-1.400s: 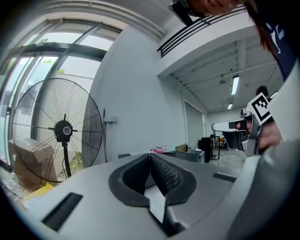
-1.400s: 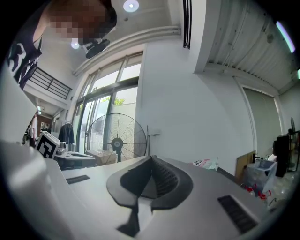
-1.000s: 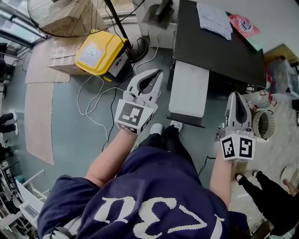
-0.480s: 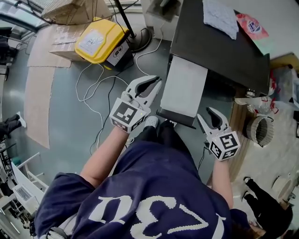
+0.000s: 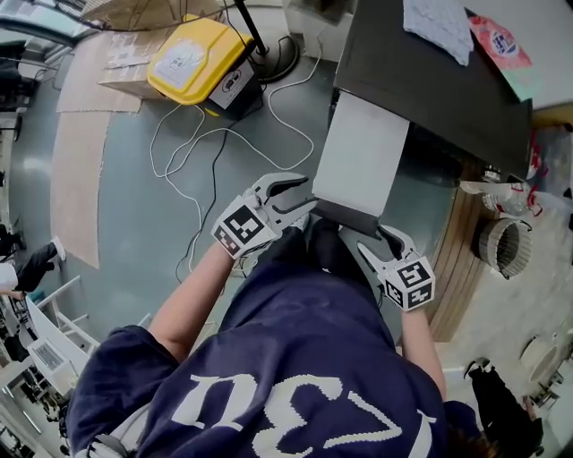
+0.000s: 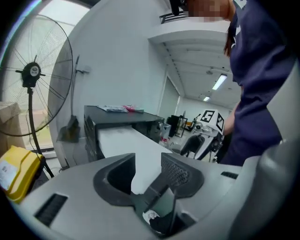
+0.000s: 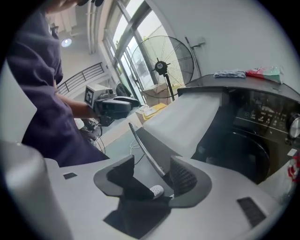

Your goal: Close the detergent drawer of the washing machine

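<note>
The dark washing machine (image 5: 439,85) stands at the upper right, with its long white detergent drawer (image 5: 363,152) pulled out toward me. The drawer's dark front panel (image 5: 347,217) lies between my two grippers. My left gripper (image 5: 304,199) is at the panel's left end, my right gripper (image 5: 376,240) at its right end. Both sets of jaws have just been opening. In the left gripper view the panel's edge (image 6: 157,190) runs through the gap, and in the right gripper view the thin panel edge (image 7: 144,152) does too. No pad visibly presses on it.
A yellow case (image 5: 192,63) and a fan's stand base (image 5: 277,55) sit on the floor at the upper left, with white cables (image 5: 201,148) trailing toward me. A cloth (image 5: 436,27) and a red packet (image 5: 499,40) lie on the machine's top. My shoes are under the drawer.
Both grippers have come down from beside the drawer to its front panel. Their jaws, shut a second ago, now stand apart around the panel's two ends.
</note>
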The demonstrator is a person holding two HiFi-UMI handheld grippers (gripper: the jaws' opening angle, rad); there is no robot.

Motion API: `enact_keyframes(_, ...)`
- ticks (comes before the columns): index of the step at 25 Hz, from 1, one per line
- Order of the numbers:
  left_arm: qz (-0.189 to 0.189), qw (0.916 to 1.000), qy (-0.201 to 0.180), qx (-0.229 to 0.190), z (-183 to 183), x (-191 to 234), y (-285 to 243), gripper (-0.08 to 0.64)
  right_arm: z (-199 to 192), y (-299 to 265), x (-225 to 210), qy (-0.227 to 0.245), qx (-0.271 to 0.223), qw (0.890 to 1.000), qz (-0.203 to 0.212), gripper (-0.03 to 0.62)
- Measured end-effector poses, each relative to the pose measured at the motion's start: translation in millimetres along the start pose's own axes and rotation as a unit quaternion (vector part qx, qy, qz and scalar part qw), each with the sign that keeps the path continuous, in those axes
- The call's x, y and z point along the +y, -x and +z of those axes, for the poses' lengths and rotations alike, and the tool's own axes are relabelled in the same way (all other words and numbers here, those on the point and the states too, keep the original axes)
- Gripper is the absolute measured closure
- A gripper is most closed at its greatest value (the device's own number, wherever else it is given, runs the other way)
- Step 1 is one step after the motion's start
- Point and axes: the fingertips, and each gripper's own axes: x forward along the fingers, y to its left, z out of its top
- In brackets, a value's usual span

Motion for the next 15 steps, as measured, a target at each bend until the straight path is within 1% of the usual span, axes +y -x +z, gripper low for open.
enact_keyframes(3,-0.051,0.9974,-0.001,0.051,-32.7,-17.9,-1.7,0.393,-0.4,-0.7,-3.5,-0.003,-0.004,1.0,-0.01,0.379)
enact_keyframes(5,-0.065,0.995,-0.004,0.076,-49.6,-23.8,-1.9,0.393,1.4,-0.3,-5.2,-0.017,-0.009,1.0,-0.011,0.402)
enact_keyframes(6,-0.065,0.9944,-0.005,0.084,-56.4,-23.9,-2.2,0.393,1.6,-0.2,-5.8,-0.02,-0.01,1.0,-0.012,0.43)
enact_keyframes(9,-0.055,0.9945,0.003,0.089,-66.8,-18.4,-3.9,0.395,1.2,-1.2,-6.8,-0.021,-0.009,1.0,-0.017,0.437)
enact_keyframes(12,-0.071,0.9939,0.015,0.083,-67.3,-20.8,-5.4,0.439,1.4,-2.1,-6.7,-0.022,-0.009,1.0,-0.019,0.442)
enact_keyframes(14,-0.078,0.993,0.02,0.087,-66.4,-21.5,-6.0,0.439,2.3,-2.1,-6.8,-0.023,-0.009,0.999,-0.021,0.442)
enact_keyframes(15,-0.08,0.9925,0.016,0.09,-65.4,-22.0,-6.5,0.439,2.9,-1.9,-6.8,-0.023,-0.01,0.999,-0.023,0.442)
